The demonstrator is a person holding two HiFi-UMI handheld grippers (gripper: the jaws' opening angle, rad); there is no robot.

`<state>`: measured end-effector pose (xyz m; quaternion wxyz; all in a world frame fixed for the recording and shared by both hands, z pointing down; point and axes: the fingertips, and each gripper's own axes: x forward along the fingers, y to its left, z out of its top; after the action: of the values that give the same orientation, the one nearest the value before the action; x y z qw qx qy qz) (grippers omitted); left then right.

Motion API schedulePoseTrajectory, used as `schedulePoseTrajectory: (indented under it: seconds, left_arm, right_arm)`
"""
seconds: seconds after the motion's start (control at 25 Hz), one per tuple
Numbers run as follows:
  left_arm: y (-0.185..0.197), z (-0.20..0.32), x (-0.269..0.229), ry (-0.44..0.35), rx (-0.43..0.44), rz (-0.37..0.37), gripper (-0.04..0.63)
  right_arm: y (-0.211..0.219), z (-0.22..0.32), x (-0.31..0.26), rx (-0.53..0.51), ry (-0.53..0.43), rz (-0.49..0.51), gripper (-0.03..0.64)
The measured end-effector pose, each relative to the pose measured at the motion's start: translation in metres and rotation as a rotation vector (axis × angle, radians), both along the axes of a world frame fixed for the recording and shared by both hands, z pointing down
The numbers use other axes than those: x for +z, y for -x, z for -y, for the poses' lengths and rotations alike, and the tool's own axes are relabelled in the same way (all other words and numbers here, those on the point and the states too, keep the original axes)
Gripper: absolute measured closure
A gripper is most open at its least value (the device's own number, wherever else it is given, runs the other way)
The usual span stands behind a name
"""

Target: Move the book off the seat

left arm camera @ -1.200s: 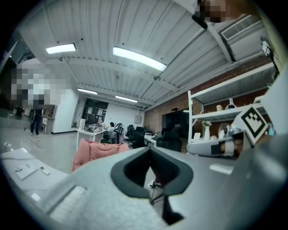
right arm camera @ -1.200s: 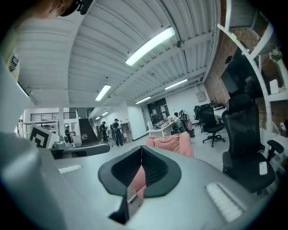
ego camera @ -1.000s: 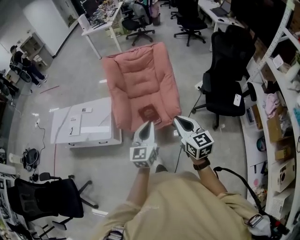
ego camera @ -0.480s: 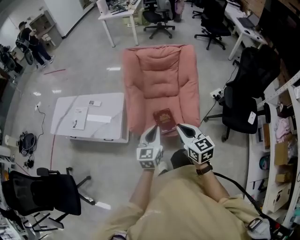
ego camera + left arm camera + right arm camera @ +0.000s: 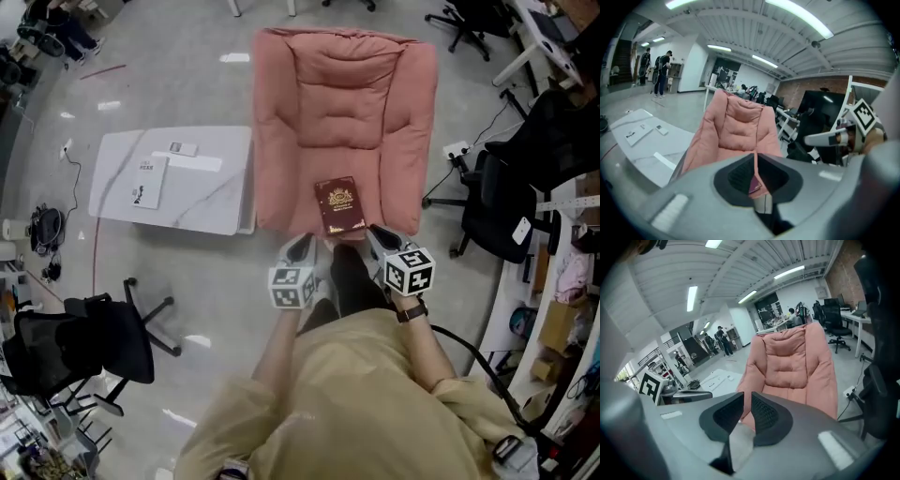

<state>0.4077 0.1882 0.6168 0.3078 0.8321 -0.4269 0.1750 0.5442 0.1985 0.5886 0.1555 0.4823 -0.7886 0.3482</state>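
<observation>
hard to see: from the head view the person's hands are tucked under the marker cubes, so only the wrists show. The gold print on the book (image 5: 338, 206) is too small to read. In the left gripper view only a dark red sliver of it shows through the slit, and in the right gripper view the jaws cover the front of the seat (image 5: 342, 103).
left tongs (image 5: 302, 247): pretty much closed, tips meeting, nothing pinched in them. Not touching the book, just short of the seat's front edge.
right tongs (image 5: 378, 237): also squeezed down, only a hairline slit between the pads, gripping nothing. Tip sits just beside the book's near right corner; can't say if it touches.
book spot: flat on the front of the pink seat cushion, cover up, just past both tips and between the two tongs.
book heading: long axis runs away from the tongs toward the seat back, leaning a touch left at the far end. The short edge is nearest the tips.
off to the side: white tabletop (image 5: 202, 202) with papers on it, left of the left tongs, right up against the seat.
</observation>
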Motion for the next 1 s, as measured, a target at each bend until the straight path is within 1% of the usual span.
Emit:
schedulePoseTrajectory:
  seconds: [0.12, 0.24, 0.32, 0.36, 0.44, 0.48, 0.56, 0.64, 0.72, 0.8, 0.88, 1.0]
  left_arm:
    - [-0.01, 0.018, 0.05, 0.132, -0.005, -0.024, 0.56]
    - [-0.025, 0.036, 0.099, 0.254, 0.01, -0.05, 0.514]
    - [-0.035, 0.045, 0.133, 0.328, 0.025, -0.052, 0.501]
    - [-0.04, 0.048, 0.152, 0.366, 0.036, -0.049, 0.5]
    - [-0.049, 0.049, 0.19, 0.444, 0.07, -0.038, 0.481]
    - [-0.054, 0.046, 0.208, 0.484, 0.089, -0.036, 0.471]
    - [-0.063, 0.04, 0.241, 0.566, 0.119, -0.049, 0.441]
    - [-0.072, 0.044, 0.273, 0.63, 0.129, -0.068, 0.387]
    - [-0.079, 0.052, 0.3, 0.667, 0.128, -0.069, 0.333]
    - [-0.083, 0.06, 0.323, 0.68, 0.118, -0.068, 0.268]
    - [-0.086, 0.067, 0.343, 0.677, 0.112, -0.07, 0.247]
    - [-0.092, 0.069, 0.371, 0.697, 0.136, -0.064, 0.227]
  right_arm:
    - [-0.019, 0.033, 0.052, -0.004, 0.108, 0.027, 0.541]
    - [-0.032, 0.063, 0.107, -0.002, 0.211, 0.062, 0.492]
    - [-0.038, 0.082, 0.146, 0.006, 0.288, 0.115, 0.441]
    - [-0.039, 0.089, 0.168, 0.013, 0.335, 0.156, 0.426]
    - [-0.04, 0.098, 0.211, 0.033, 0.44, 0.233, 0.382]
    - [-0.041, 0.101, 0.23, 0.044, 0.481, 0.249, 0.37]
    - [-0.044, 0.109, 0.263, 0.063, 0.523, 0.24, 0.351]
    - [-0.048, 0.123, 0.297, 0.07, 0.54, 0.212, 0.325]
    - [-0.049, 0.134, 0.33, 0.06, 0.562, 0.191, 0.296]
    - [-0.047, 0.138, 0.36, 0.039, 0.595, 0.171, 0.275]
    - [-0.045, 0.141, 0.386, 0.019, 0.619, 0.161, 0.262]
    - [-0.044, 0.147, 0.411, -0.001, 0.631, 0.163, 0.255]
